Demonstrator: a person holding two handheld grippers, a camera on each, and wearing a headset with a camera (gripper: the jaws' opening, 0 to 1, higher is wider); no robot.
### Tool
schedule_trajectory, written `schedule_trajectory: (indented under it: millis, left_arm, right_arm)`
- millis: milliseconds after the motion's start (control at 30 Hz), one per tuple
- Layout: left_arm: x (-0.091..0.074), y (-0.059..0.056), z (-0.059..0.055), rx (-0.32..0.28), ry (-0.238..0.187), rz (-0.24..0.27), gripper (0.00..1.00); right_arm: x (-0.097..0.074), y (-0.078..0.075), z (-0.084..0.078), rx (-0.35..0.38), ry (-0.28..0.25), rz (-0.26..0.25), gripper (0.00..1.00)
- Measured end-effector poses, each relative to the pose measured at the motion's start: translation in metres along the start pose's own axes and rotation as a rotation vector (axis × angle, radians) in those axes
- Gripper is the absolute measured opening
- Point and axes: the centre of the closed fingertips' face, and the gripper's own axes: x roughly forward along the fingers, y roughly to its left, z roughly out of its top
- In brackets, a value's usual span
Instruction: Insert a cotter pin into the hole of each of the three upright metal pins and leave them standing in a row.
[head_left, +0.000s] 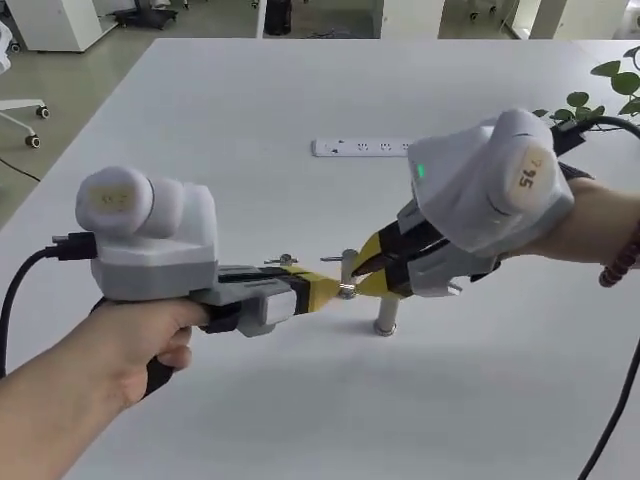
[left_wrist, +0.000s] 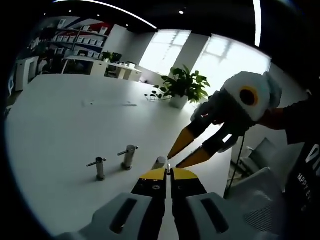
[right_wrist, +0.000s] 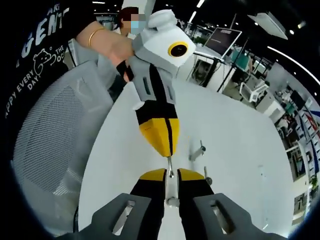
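The left gripper (head_left: 322, 291) reaches in from the person's left over the white table (head_left: 300, 410). Its yellow-tipped jaws are pressed together on one cotter pin (head_left: 345, 291). The cotter pin lies roughly level, with its long axis in line with those jaws and its free end pointing at the right gripper (head_left: 358, 278). The right gripper's jaws stand a little apart with that free end in the gap between them; whether they touch it I cannot tell. Three metal pins (left_wrist: 129, 156) stand upright on the table in a row. The first pin (left_wrist: 159, 161) is just beside the left gripper's tips. The two farther ones each show a thin crossbar (left_wrist: 95, 163) near the top. Farther off, one power strip (head_left: 362, 148) lies flat on the table, and one potted plant (head_left: 612, 85) stands at the far right.
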Motion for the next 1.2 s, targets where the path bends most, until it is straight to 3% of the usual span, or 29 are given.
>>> schedule_trajectory:
  millis: [300, 500, 733, 900, 1200]
  left_arm:
    - [-0.004, -0.016, -0.002, 0.132, 0.004, -0.083, 0.00]
    - [-0.005, -0.030, -0.004, 0.200, 0.009, -0.152, 0.00]
    - [-0.007, -0.040, -0.008, 0.251, 0.017, -0.207, 0.00]
    - [-0.007, -0.045, -0.009, 0.267, 0.014, -0.234, 0.00]
    - [-0.008, -0.055, -0.010, 0.281, 0.007, -0.280, 0.00]
  right_arm:
    - [-0.012, 0.016, -0.002, 0.263, -0.096, 0.118, 0.08]
    - [-0.016, 0.031, -0.009, 0.335, -0.112, 0.194, 0.09]
    - [-0.018, 0.043, -0.003, 0.383, -0.168, 0.266, 0.08]
    - [-0.018, 0.055, 0.000, 0.372, -0.172, 0.324, 0.07]
    - [-0.012, 0.063, -0.002, 0.380, -0.184, 0.356, 0.06]
